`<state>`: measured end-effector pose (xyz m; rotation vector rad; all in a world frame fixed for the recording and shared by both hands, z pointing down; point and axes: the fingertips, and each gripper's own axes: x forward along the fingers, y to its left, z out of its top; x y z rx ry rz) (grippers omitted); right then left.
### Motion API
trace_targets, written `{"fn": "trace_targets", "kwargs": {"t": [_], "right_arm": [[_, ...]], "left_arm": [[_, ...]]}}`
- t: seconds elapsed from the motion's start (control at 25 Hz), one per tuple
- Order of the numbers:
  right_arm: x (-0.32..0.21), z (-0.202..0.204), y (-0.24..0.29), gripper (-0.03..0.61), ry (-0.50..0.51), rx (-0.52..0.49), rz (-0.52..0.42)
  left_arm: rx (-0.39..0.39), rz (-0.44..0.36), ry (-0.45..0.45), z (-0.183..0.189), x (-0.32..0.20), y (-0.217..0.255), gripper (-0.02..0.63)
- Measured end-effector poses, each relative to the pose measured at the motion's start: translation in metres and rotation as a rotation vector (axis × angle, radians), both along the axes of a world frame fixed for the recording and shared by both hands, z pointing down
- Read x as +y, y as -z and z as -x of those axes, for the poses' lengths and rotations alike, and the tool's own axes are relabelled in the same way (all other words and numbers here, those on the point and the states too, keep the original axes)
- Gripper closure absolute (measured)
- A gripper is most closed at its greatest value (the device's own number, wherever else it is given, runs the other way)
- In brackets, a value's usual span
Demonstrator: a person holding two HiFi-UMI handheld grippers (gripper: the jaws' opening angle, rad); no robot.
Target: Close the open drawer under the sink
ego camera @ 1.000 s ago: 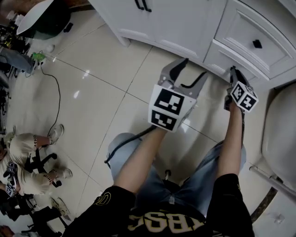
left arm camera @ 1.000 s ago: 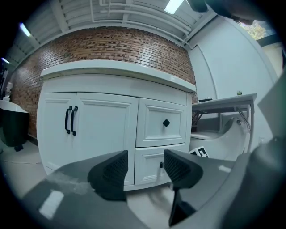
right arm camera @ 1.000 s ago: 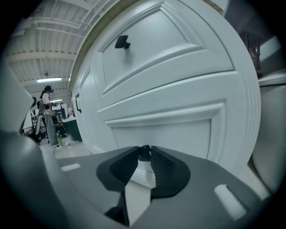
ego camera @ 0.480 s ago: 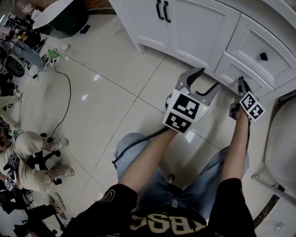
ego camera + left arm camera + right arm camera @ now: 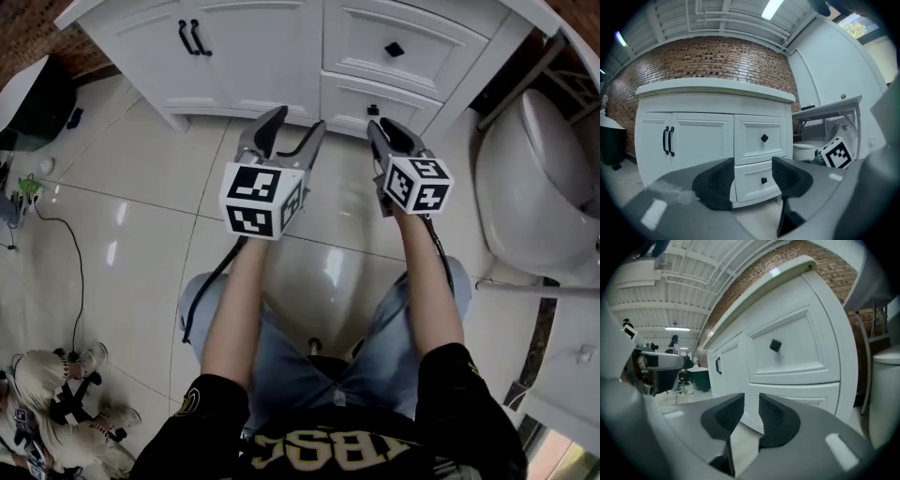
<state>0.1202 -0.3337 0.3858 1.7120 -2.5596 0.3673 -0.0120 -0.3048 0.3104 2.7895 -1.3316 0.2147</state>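
The white vanity (image 5: 281, 56) fills the top of the head view. Its lower drawer (image 5: 352, 101) with a small black knob (image 5: 373, 110) sits flush with the upper drawer (image 5: 398, 37); both look closed. My right gripper (image 5: 382, 129) hovers just in front of the lower drawer, apart from it, its pads almost together with nothing between them. In the right gripper view that gripper (image 5: 751, 411) points at the lower drawer (image 5: 801, 392). My left gripper (image 5: 298, 122) hangs open and empty beside it. The left gripper view frames the lower drawer (image 5: 759, 180) between that gripper's (image 5: 753, 176) jaws.
A white toilet (image 5: 534, 187) stands close on the right. Cabinet doors with black handles (image 5: 190, 37) are to the left of the drawers. A black cable (image 5: 66, 244) runs over the glossy tiles at left, near a dark bin (image 5: 33, 103).
My right gripper has lifted and drawn back from the lower drawer front. The left gripper rose a little. The head view swung to face the vanity squarely.
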Motion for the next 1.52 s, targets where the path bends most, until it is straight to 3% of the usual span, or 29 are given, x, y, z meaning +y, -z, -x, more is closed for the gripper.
{"fn": "trace_targets", "kwargs": {"t": [0.32, 0.48, 0.56, 0.72, 0.92, 1.2, 1.52], "right_arm": [[0.082, -0.017, 0.065, 0.444, -0.113, 0.070, -0.120], [0.119, -0.015, 0.090, 0.313, -0.144, 0.071, -0.177], [0.129, -0.015, 0.104, 0.284, -0.153, 0.088, -0.228], [0.138, -0.028, 0.114, 0.284, -0.224, 0.142, -0.291], [0.140, -0.043, 0.100, 0.285, -0.299, 0.085, -0.246], [0.141, -0.048, 0.101, 0.288, -0.298, 0.124, -0.254], [0.130, -0.064, 0.095, 0.299, -0.288, 0.077, -0.233]], "left_arm": [[0.056, -0.107, -0.059, -0.030, 0.052, 0.037, 0.364], [0.056, -0.147, -0.032, -0.026, 0.067, 0.050, 0.364], [0.047, -0.167, -0.025, -0.025, 0.075, 0.053, 0.364], [0.029, -0.200, -0.045, -0.025, 0.090, 0.057, 0.364], [0.025, -0.172, -0.002, -0.005, 0.086, 0.045, 0.365], [0.067, -0.150, 0.030, -0.001, 0.074, 0.041, 0.364], [0.063, -0.126, 0.026, -0.028, 0.059, 0.026, 0.364]]}}
